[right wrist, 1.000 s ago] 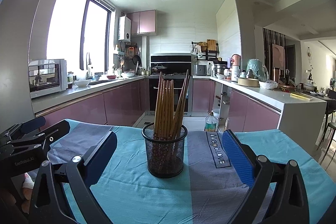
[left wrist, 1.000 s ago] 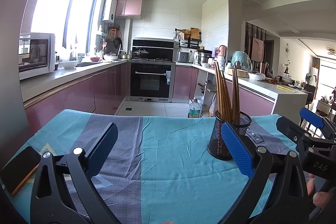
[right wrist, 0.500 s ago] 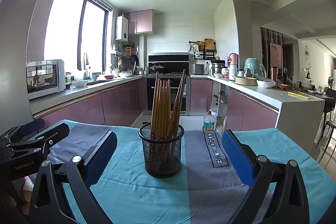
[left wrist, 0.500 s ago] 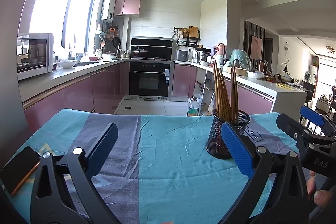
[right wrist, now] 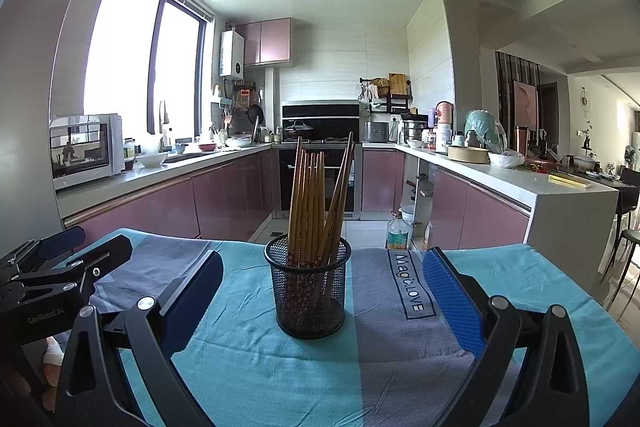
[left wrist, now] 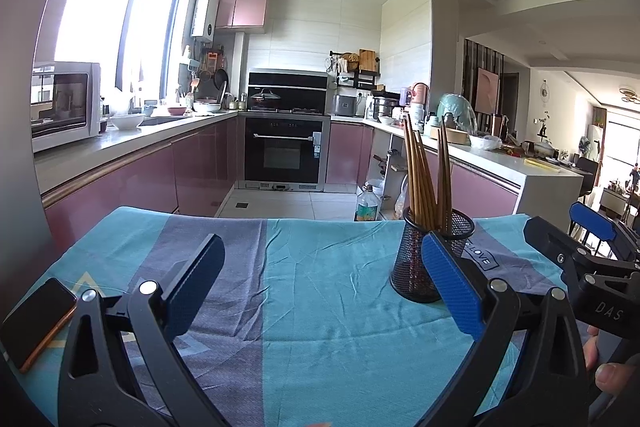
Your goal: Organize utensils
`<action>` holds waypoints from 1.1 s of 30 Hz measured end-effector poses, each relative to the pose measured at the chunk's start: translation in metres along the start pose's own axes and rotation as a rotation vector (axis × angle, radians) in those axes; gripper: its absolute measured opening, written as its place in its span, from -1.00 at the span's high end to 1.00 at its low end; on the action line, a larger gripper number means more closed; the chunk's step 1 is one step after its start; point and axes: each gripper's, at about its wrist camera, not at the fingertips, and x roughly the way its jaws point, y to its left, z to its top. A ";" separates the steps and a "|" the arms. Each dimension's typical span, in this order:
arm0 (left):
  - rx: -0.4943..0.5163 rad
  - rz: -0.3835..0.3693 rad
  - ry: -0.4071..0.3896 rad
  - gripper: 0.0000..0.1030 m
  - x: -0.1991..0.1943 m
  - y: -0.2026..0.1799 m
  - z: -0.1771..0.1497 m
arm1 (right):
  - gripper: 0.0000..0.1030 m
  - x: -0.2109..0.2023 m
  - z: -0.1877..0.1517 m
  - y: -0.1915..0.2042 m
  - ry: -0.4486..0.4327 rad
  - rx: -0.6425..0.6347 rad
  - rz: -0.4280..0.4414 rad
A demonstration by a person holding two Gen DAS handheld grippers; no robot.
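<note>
A black wire-mesh holder (right wrist: 308, 291) stands upright on the blue and grey tablecloth (right wrist: 280, 367), with several wooden chopsticks (right wrist: 316, 203) standing in it. It sits straight ahead of my right gripper (right wrist: 322, 281), which is open and empty, a short way back from the holder. In the left wrist view the same holder (left wrist: 424, 255) is at the right, partly behind the right finger's blue pad (left wrist: 452, 279). My left gripper (left wrist: 320, 271) is open and empty over bare cloth. The right gripper (left wrist: 592, 251) shows at that view's right edge.
A phone (left wrist: 34, 321) lies on the cloth at the left edge. A person's fingers (left wrist: 608, 373) hold the right tool. Beyond the table's far edge are the kitchen floor, pink cabinets, an oven (left wrist: 286, 155) and a bottle (right wrist: 397, 233) on the floor.
Both views have drifted slightly; the holder sits a little lower and closer in the right wrist view. Both grippers stay open and nothing was grasped.
</note>
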 end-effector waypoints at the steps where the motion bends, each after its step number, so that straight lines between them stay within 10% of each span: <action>1: -0.001 -0.001 0.000 -0.89 0.000 0.000 0.000 | -0.88 0.000 0.000 0.000 -0.001 -0.001 -0.001; 33: 0.000 -0.003 0.001 -0.89 -0.003 -0.001 -0.001 | -0.88 -0.003 0.000 -0.001 -0.001 0.002 -0.007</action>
